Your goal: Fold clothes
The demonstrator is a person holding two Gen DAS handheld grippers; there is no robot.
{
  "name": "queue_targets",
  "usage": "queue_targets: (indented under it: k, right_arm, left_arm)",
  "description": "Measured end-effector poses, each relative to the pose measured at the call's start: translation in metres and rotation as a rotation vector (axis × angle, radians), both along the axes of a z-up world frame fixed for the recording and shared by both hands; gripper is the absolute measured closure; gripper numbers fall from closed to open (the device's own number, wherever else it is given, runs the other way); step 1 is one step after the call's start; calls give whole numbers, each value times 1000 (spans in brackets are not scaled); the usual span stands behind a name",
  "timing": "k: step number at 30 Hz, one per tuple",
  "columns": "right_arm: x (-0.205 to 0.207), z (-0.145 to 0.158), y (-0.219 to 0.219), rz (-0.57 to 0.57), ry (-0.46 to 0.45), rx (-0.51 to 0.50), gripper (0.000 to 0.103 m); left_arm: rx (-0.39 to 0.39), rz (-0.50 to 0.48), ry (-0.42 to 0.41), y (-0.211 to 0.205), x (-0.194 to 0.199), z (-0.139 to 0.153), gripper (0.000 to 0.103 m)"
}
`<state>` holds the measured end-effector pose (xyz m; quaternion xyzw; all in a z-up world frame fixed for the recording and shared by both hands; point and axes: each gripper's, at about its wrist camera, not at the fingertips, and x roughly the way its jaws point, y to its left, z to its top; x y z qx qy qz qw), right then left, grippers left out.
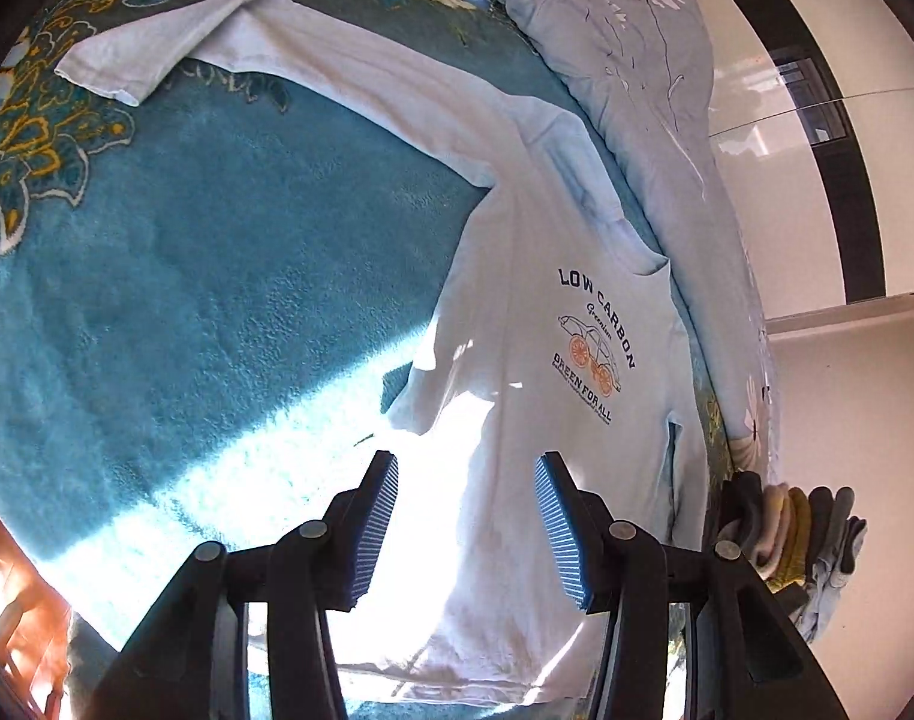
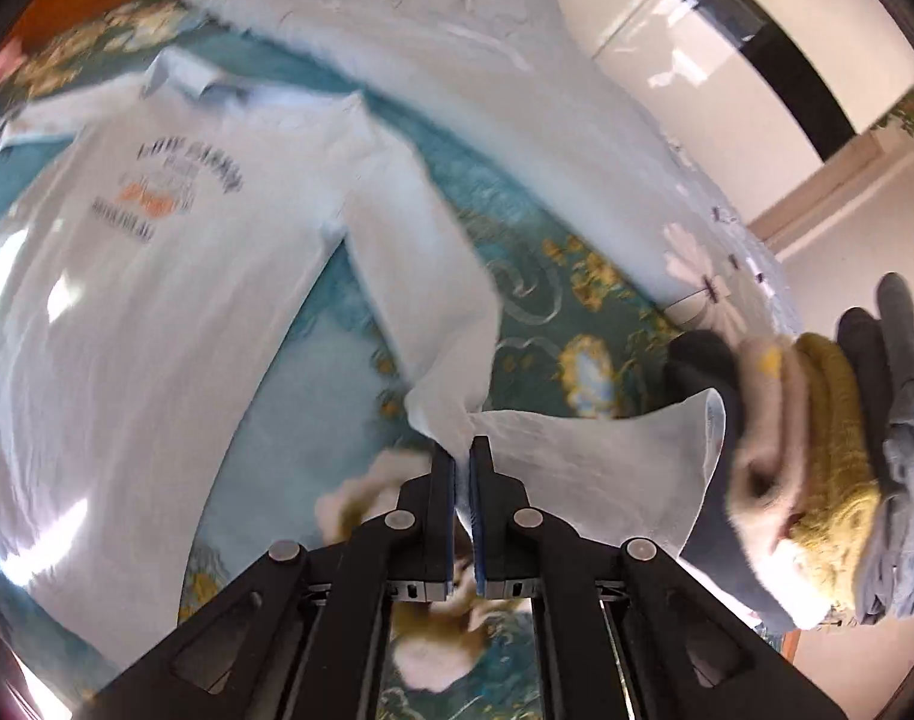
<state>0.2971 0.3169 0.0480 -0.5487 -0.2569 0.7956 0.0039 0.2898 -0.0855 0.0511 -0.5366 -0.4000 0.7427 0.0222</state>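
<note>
Clearly, from the left wrist, the left gripper (image 1: pixel 466 516) hovers with jaws half apart and empty over the pale shirt (image 1: pixel 553 360) spread on the teal blanket (image 1: pixel 217 276), ready for the hem. From the right wrist, the right gripper (image 2: pixel 462 480) pinches the sleeve (image 2: pixel 457 324), apparently to fold it inward.

Both wrist views look steeply down, close over the bed, sharing the shirt (image 1: pixel 517 324) and folded pile (image 2: pixel 817 450).
</note>
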Motion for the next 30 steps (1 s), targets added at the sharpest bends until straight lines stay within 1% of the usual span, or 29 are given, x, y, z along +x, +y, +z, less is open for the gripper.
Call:
queue_targets:
  k: [3,4,5,6,8,9,11,12,15,20,22,23,26,27,28,29,30]
  right_arm:
    - [23,-29,-2,-24,-93,-40,99]
    - [30,-34,-2,-27,-110,-49,96]
    - [35,-36,-1,-29,-127,-60,90]
    - [40,-36,0,-33,-143,-82,87]
    - [46,-31,6,-57,-178,-176,73]
    - [51,-27,13,-77,-188,-246,70]
    - [57,-13,35,-154,-149,-370,67]
    - [58,-7,50,-213,-116,-406,66]
    - [57,-1,106,-466,-15,-472,63]
    - [57,-27,160,-767,18,-646,63]
    - [58,-30,163,-814,39,-669,63]
    - [58,-30,161,-819,46,-678,63]
    - [55,-33,152,-788,20,-743,63]
    - [53,-34,149,-779,10,-732,64]
    - [51,-34,146,-772,2,-712,72]
    - [50,-34,143,-765,-5,-693,93]
    - [48,-34,140,-757,-13,-673,98]
  left_arm:
    - [1,-17,-12,4,2,-3,51]
    - [5,-19,-19,5,2,-4,51]
    - [9,-21,-25,6,2,-6,51]
    - [13,-23,-28,7,2,-6,51]
    - [12,-28,-22,10,2,-5,51]
    - [9,-30,-18,11,2,-4,51]
    - [11,-31,-12,13,3,-3,51]
    - [12,-31,-9,14,4,-3,51]
    - [14,-30,-15,16,5,-3,51]
    - [13,-20,-23,13,10,-2,51]
    - [14,-10,-23,11,12,-1,51]
    - [15,-5,-23,10,13,-1,51]
    - [15,6,-23,8,13,-1,51]
    - [14,5,-24,8,13,-1,51]
    - [14,3,-26,9,13,-2,51]
    - [13,0,-27,9,12,-2,51]
    - [11,-3,-28,9,12,-2,51]
